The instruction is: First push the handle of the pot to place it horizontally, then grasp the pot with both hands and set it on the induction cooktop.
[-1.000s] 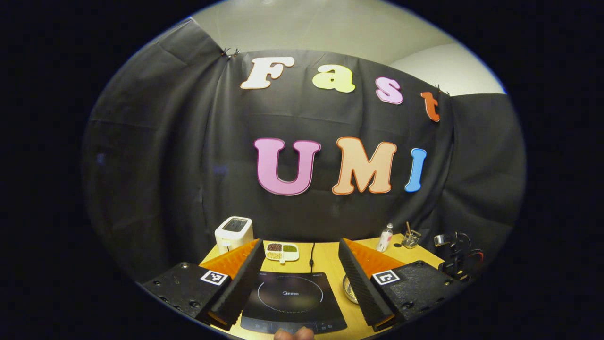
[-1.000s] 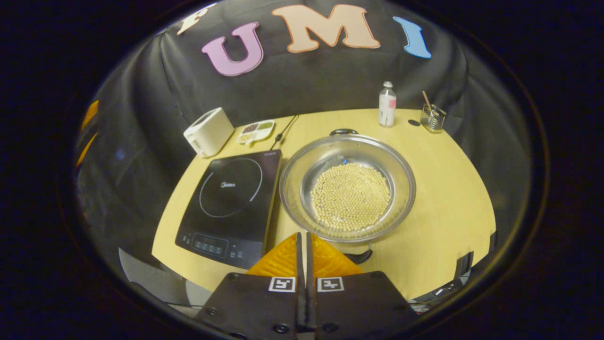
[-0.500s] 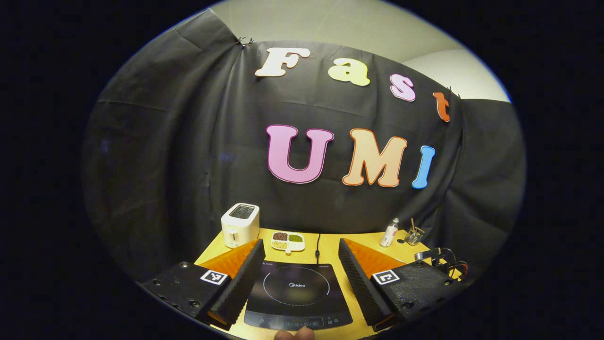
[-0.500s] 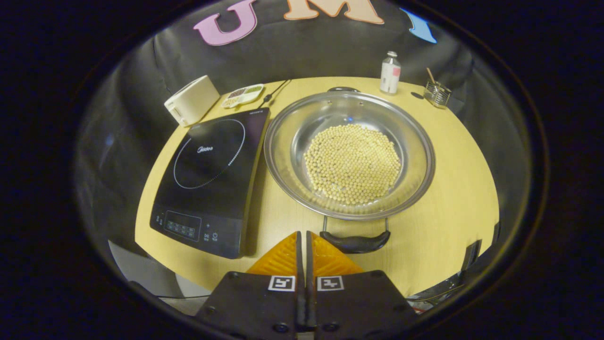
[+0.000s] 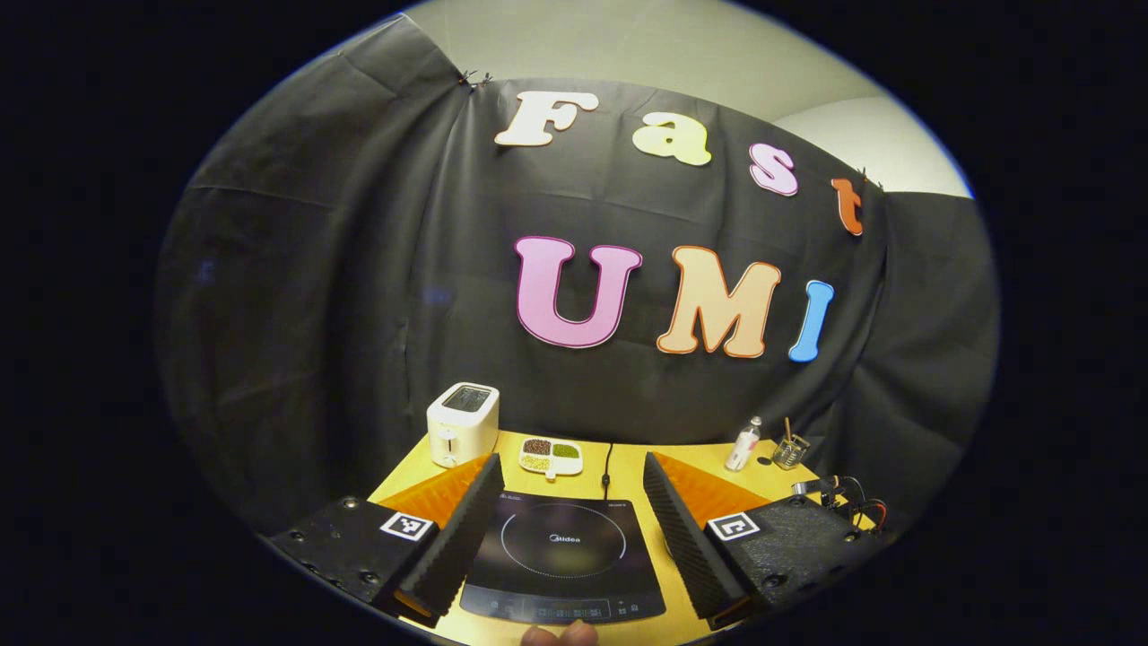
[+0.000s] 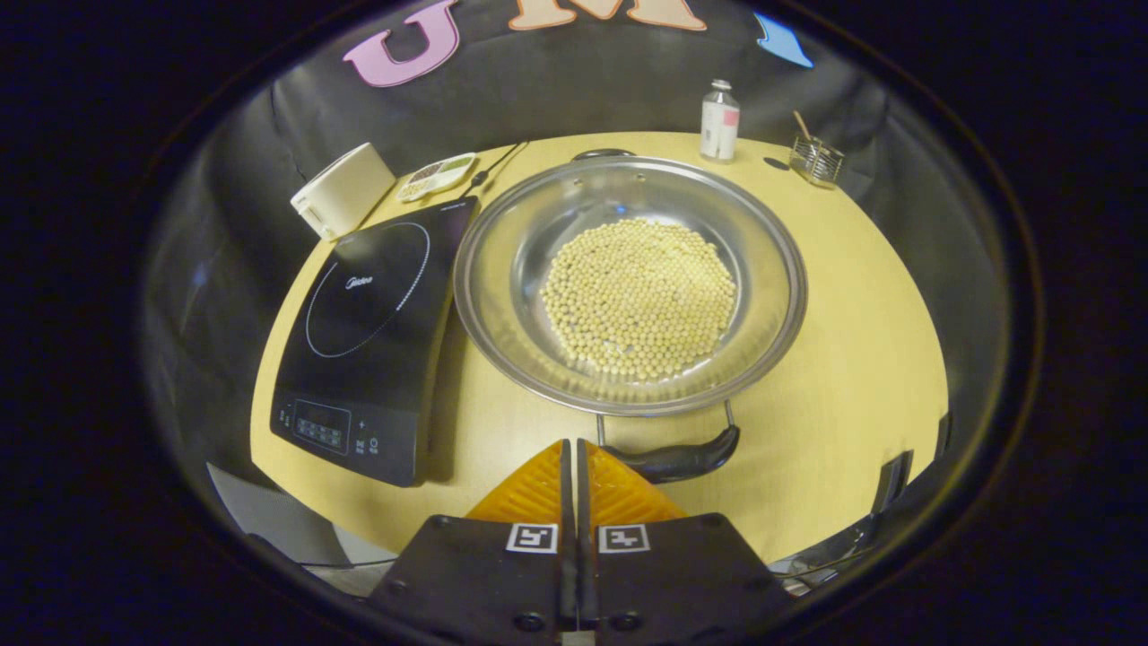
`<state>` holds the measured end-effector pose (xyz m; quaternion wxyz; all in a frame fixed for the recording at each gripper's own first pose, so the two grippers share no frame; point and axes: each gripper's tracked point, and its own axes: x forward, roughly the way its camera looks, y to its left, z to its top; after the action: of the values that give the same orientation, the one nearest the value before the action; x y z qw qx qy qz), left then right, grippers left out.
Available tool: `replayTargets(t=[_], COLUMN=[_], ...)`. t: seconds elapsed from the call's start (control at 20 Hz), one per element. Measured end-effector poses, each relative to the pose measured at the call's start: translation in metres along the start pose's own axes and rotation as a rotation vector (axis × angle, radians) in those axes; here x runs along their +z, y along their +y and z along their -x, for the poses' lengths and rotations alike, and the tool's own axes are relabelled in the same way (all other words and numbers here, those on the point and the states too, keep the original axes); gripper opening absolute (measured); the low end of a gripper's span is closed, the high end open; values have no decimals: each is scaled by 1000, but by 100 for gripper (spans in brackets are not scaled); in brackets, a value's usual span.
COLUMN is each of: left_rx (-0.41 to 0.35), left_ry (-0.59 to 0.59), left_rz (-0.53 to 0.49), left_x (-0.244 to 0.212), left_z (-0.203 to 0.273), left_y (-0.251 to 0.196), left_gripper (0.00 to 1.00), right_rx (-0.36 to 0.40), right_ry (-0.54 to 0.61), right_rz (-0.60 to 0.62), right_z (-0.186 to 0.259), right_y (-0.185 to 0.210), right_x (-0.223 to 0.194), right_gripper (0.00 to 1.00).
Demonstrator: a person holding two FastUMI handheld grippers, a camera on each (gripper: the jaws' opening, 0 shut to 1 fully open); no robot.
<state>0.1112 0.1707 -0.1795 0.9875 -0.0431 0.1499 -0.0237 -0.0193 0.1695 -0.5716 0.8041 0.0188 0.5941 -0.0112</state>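
Right gripper point(image 6: 571, 446) closed and empty at the near pot handle; left gripper point(image 5: 572, 475) held wide open above the cooktop.

In the right gripper view, a wide, shallow stainless-steel pot point(image 6: 502, 314) holding a layer of pale round beans point(image 6: 639, 298) is seen resting on the yellow wooden table point(image 6: 852, 341), just beside the right edge of the flat black glass induction cooktop point(image 6: 368, 332). The pot's near black curved handle point(image 6: 686, 457) lies just right of the shut fingertips; whether contact is made cannot be told. A second handle point(image 6: 599, 153) is seen at the far rim. In the left gripper view, the cooktop point(image 5: 563, 556) is framed between the spread fingers, and nothing is held. A white toaster point(image 5: 463, 423), a divided white dish of grains point(image 5: 551, 456), a small clear bottle point(image 5: 742, 444) and a glass holder point(image 5: 789, 451) are noted at the table's back edge.
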Motion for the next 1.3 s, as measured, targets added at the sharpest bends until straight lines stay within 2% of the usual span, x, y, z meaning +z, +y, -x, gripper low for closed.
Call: replayTargets(t=[0.05,0.15,0.25,0.3,0.4,0.45,0.5,0.65,0.8,0.85,0.95,1.05,1.1,1.2,1.3], left_rx=[7,27,43,41,49,64,77,116,166,185,216,238,248,252,254], left_ry=[-1,-11,1,0,17,16,12,16,12,7,-4,1,11,15,27], left_rz=[-5,-17,-17,-12,-26,-35,-39,-40,-59,-65,-67,-72,-76,-78,-81], left_x=[1,4,1,1,-3,-3,0,-3,-6,-4,-3,-7,-11,-9,-10], left_z=[-1,-3,-5,-6,-8,-8,-9,-8,-6,-6,-2,-1,0,0,-3], left_y=[-2,-8,-20,-30,-46,-51,-58,-78,-93,-98,-108,-118,-121,-130,-134], left_gripper=[92,96,92,96,96,92,96,96,96,96,92,96,92,96,92], right_rx=[2,10,15,21,32,41,53,91,108,114,128,133,135,130,127], right_ry=[2,16,25,18,22,25,26,23,24,23,12,-6,-17,-30,-33], right_rz=[4,11,26,31,42,48,51,75,141,165,218,271,299,358,409], right_z=[-1,-4,-5,-5,-7,-7,-7,-11,-17,-18,-20,-22,-23,-29,-34], right_y=[-5,-16,-31,-38,-52,-59,-64,-79,-100,-107,-121,-132,-136,-146,-153], right_x=[-1,-3,-3,-1,0,0,2,10,20,24,34,47,54,63,71], right_gripper=[3,3,3,3,3,3,3,3,3,0,3,7,7,2,3])
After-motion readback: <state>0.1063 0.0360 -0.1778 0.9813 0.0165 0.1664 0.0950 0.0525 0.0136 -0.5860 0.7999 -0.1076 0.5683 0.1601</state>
